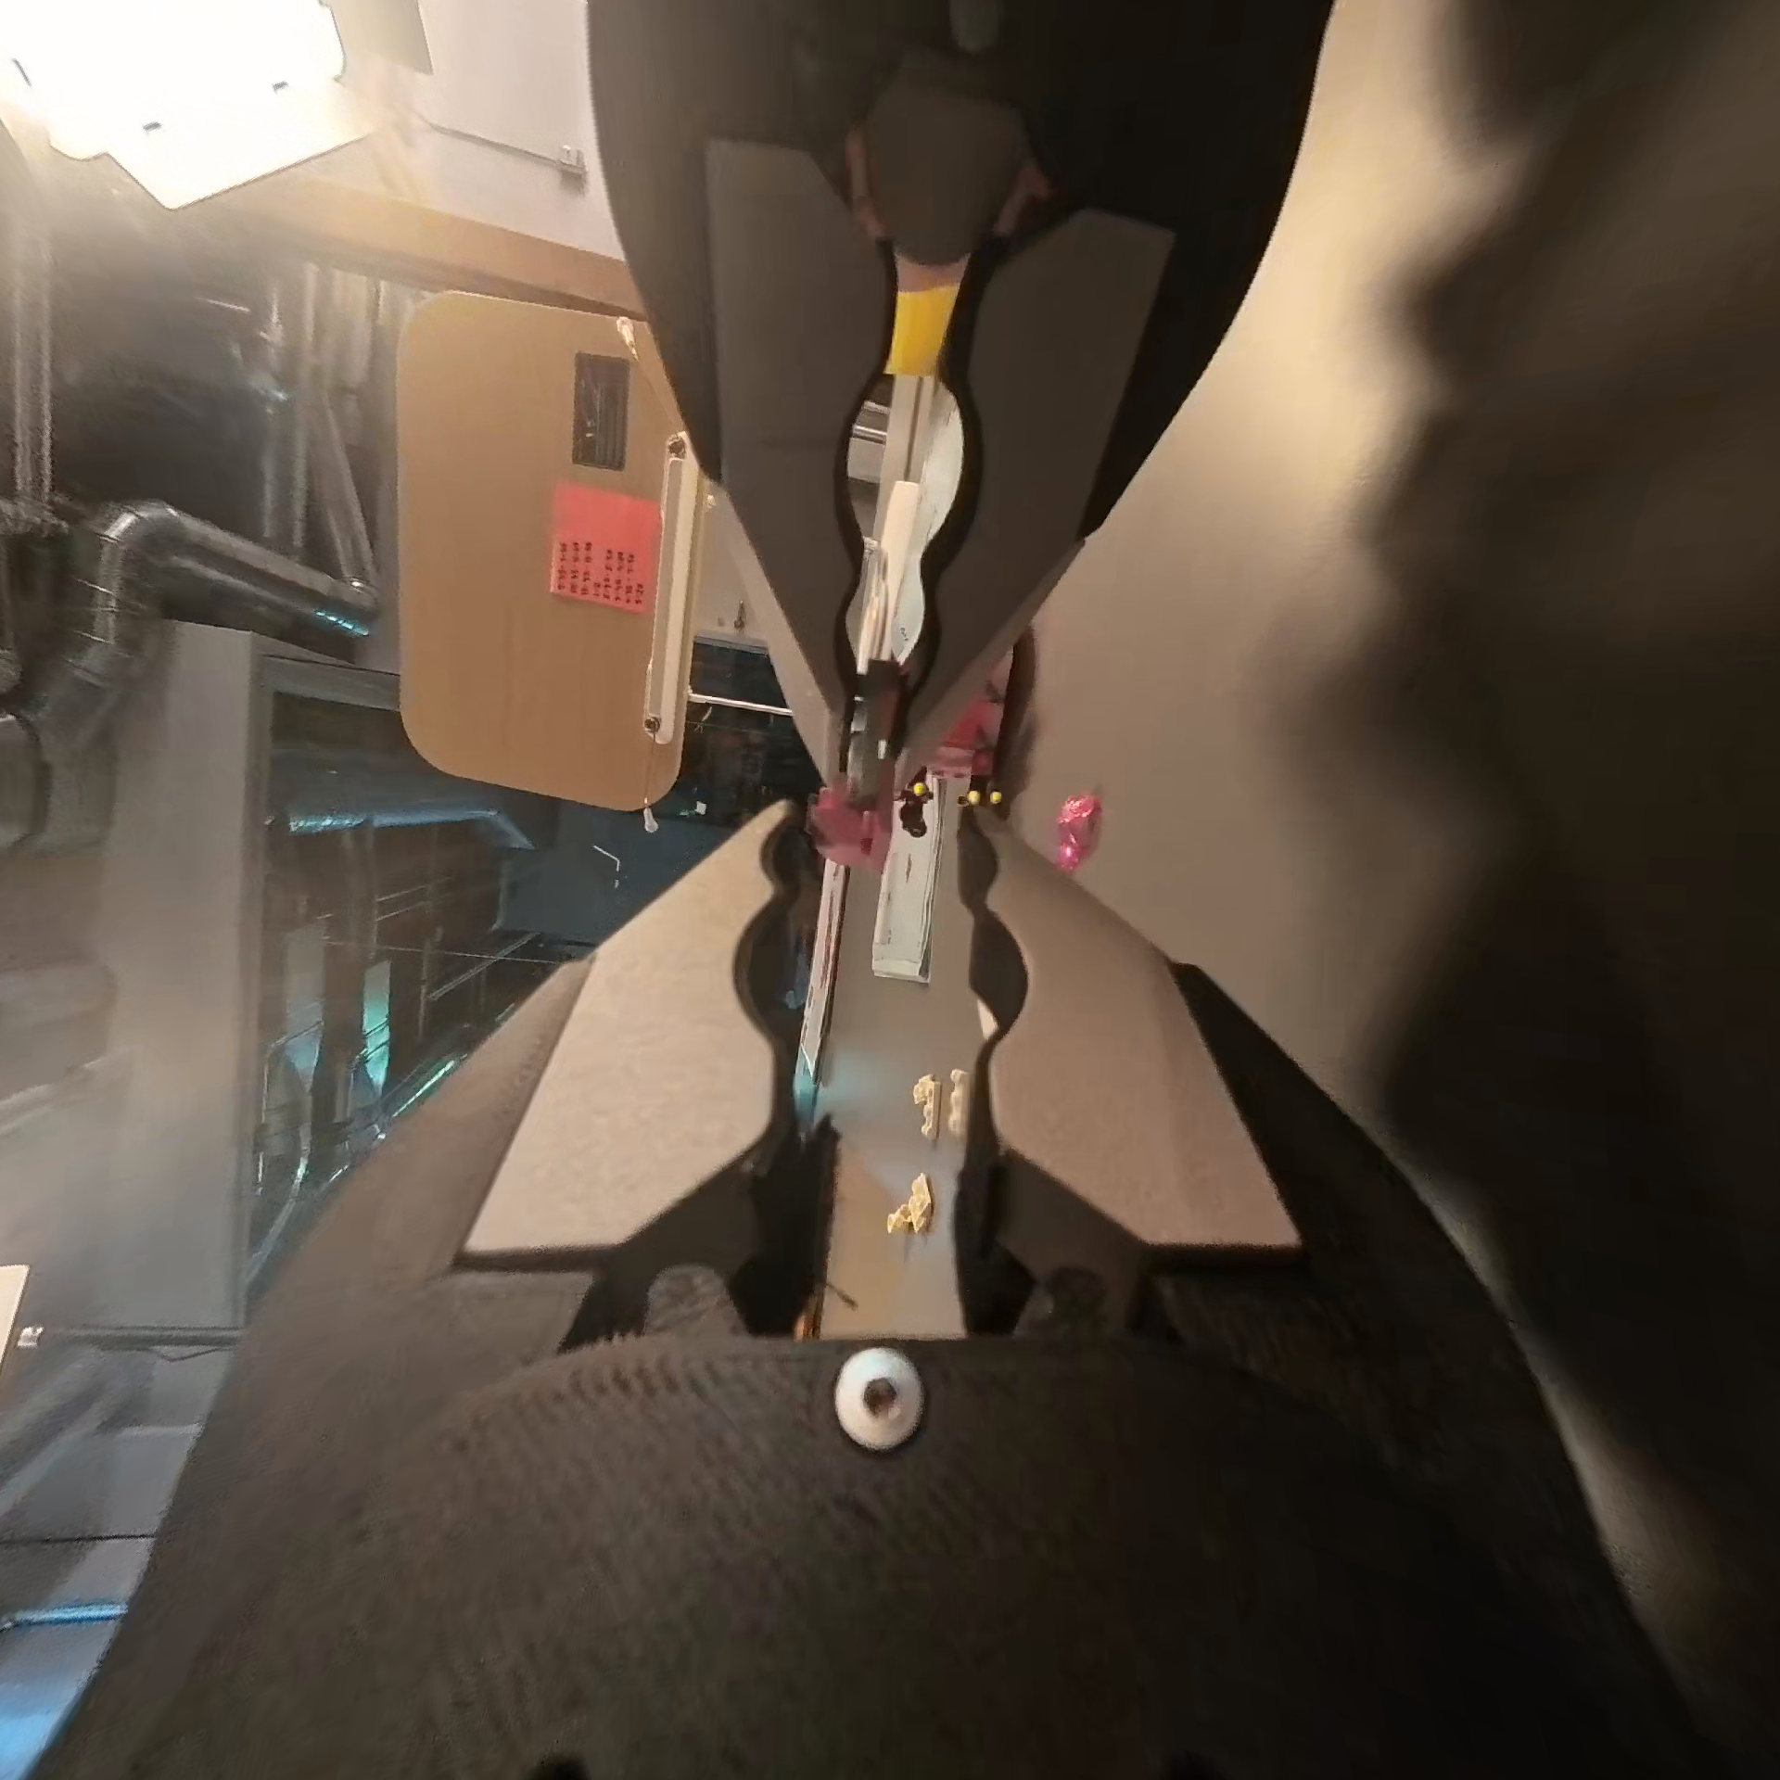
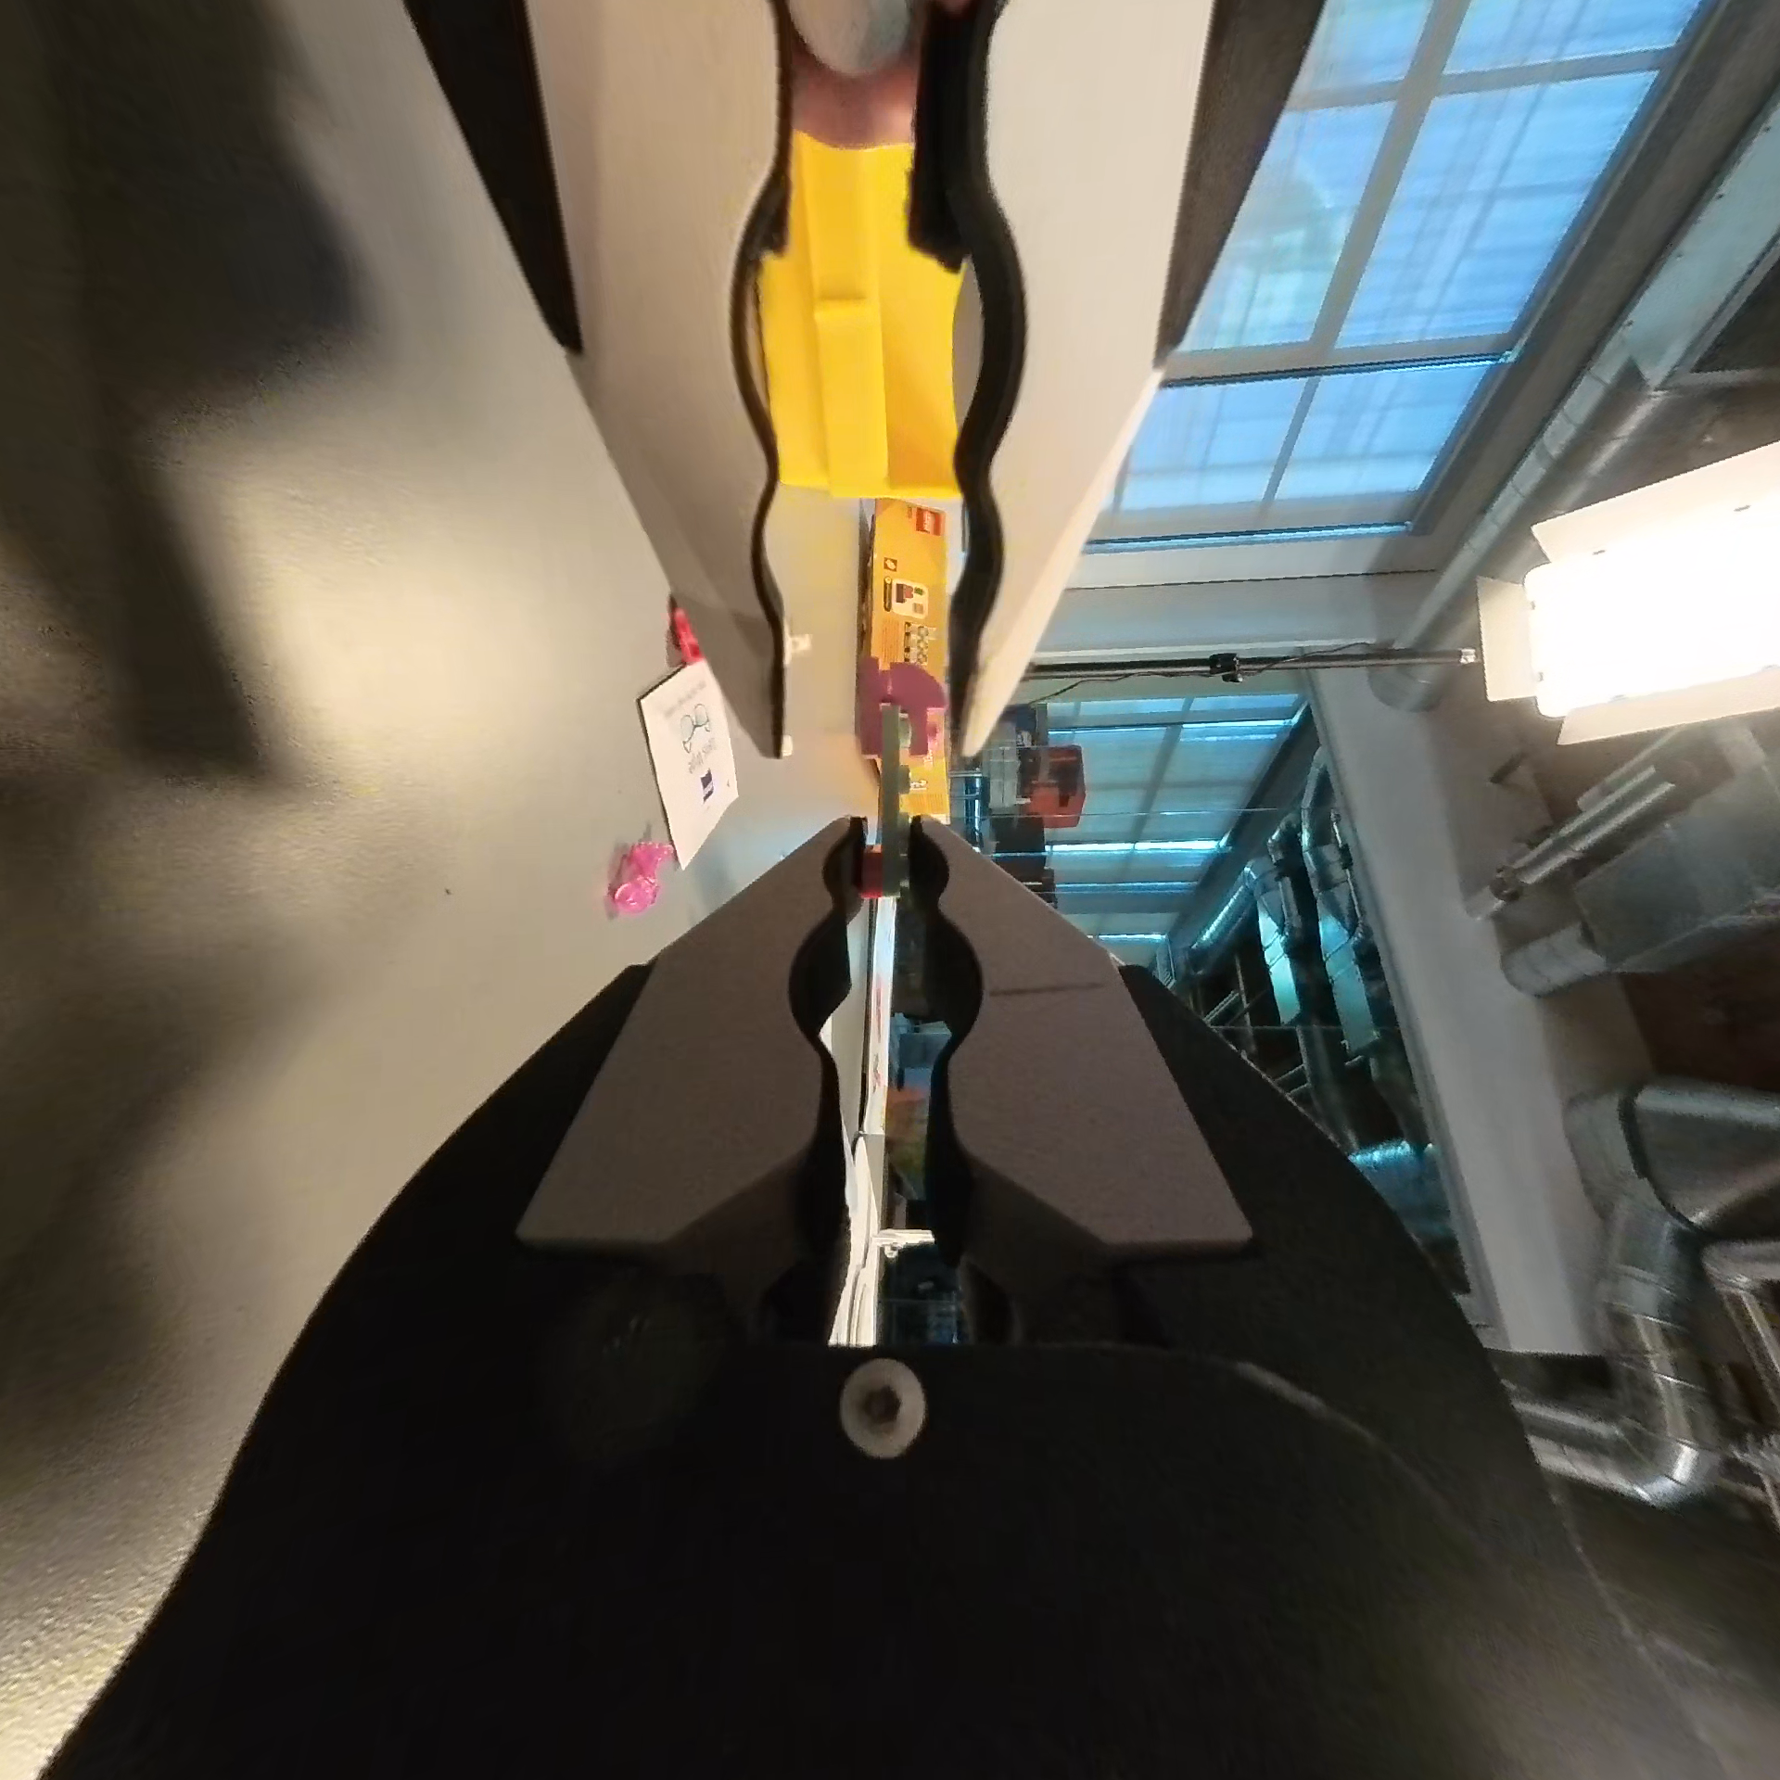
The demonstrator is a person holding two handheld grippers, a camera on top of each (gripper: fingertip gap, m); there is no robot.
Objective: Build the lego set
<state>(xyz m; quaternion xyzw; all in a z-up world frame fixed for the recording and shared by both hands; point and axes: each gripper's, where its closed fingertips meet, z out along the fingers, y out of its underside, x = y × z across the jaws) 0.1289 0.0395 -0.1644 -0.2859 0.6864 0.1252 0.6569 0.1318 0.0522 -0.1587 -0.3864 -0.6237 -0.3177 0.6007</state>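
My right gripper is shut on a thin grey plate, seen edge-on, with a small red brick on the plate's side between the pads. A magenta brick sits at the plate's far end. My left gripper faces the right gripper tip to tip. Its fingers stand open on either side of the magenta brick, with clear space on at least one side. The magenta brick lies close to one left fingertip. Both grippers are held above the grey table.
On the table lie a clear pink piece, a white card, small beige bricks, tiny black pieces with yellow studs and pink bricks. A yellow box stands behind. A cardboard panel hangs off the table's side. The grippers are tip to tip, or close to it.
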